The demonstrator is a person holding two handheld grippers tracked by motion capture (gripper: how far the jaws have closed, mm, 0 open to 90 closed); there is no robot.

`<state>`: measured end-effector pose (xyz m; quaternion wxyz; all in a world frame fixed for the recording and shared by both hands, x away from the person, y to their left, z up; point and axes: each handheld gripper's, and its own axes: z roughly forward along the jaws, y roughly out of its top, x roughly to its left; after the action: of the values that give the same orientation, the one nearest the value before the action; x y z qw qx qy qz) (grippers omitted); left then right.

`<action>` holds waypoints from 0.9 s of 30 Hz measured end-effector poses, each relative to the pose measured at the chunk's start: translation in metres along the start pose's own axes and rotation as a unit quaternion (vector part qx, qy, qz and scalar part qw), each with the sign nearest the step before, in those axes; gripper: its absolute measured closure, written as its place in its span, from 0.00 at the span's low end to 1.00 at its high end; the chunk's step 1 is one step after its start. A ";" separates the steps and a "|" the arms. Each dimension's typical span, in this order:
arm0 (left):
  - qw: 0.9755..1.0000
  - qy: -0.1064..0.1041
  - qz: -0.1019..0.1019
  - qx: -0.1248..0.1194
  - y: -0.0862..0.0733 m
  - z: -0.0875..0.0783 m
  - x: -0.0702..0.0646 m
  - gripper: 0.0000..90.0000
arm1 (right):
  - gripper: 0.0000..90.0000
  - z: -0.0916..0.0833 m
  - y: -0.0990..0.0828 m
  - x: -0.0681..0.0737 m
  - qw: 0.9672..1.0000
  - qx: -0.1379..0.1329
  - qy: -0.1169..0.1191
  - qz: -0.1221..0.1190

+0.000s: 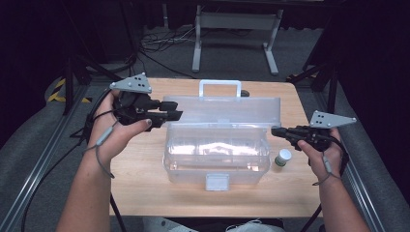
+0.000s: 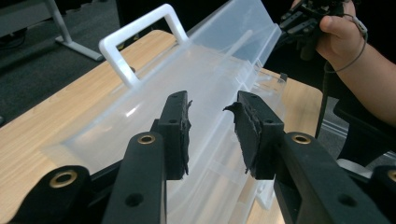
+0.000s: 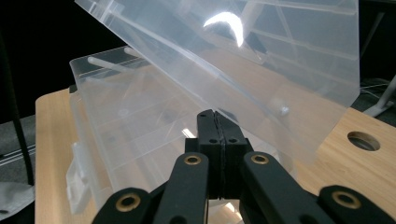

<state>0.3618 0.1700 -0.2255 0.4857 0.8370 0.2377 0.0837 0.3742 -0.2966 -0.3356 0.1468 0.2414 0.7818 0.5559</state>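
While the clear box (image 1: 216, 153) sat mid-tabletop (image 1: 145, 183) with its long axis running left-right, my left claw (image 1: 173, 110) hovered spread at the raised lid's (image 1: 227, 110) left end, gripping nothing. My right claw (image 1: 276, 131), pressed together and empty, waited at the box's right end, so the left was nearer the lid.

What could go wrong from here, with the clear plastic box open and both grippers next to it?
1. The clear plastic lid stands tilted open. The left gripper is at its left end with fingers apart, so a push could drop it shut.
2. The right gripper, fingers shut, points at the clear plastic box; the light box may slide.
3. The small white-capped green bottle beside the box could be knocked over.
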 end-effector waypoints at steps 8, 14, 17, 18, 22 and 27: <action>1.000 0.000 -0.004 -0.003 -0.014 0.005 -0.002 0.74 | 1.00 0.002 0.003 -0.002 1.000 -0.016 -0.017 0.004; 1.000 -0.007 -0.009 -0.016 -0.025 0.010 -0.006 0.75 | 1.00 0.004 0.005 -0.003 0.999 -0.027 -0.026 0.011; 1.000 -0.008 -0.012 -0.019 -0.029 0.010 -0.006 0.75 | 1.00 0.004 0.006 -0.004 0.999 -0.029 -0.028 0.011; 1.000 -0.008 -0.015 -0.023 -0.030 0.011 -0.006 0.76 | 1.00 0.004 0.006 -0.004 0.999 -0.032 -0.028 0.014; 0.999 -0.007 -0.022 -0.036 -0.042 0.018 -0.002 0.76 | 1.00 0.005 0.006 -0.005 0.999 -0.035 -0.031 0.014; 0.998 -0.006 -0.033 -0.055 -0.054 0.022 0.002 0.76 | 1.00 0.005 0.006 -0.005 0.999 -0.037 -0.032 0.016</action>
<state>0.3543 0.1761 -0.2836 0.5351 0.8012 0.2573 0.0752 0.3823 -0.2935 -0.3316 0.1715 0.2657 0.7517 0.5787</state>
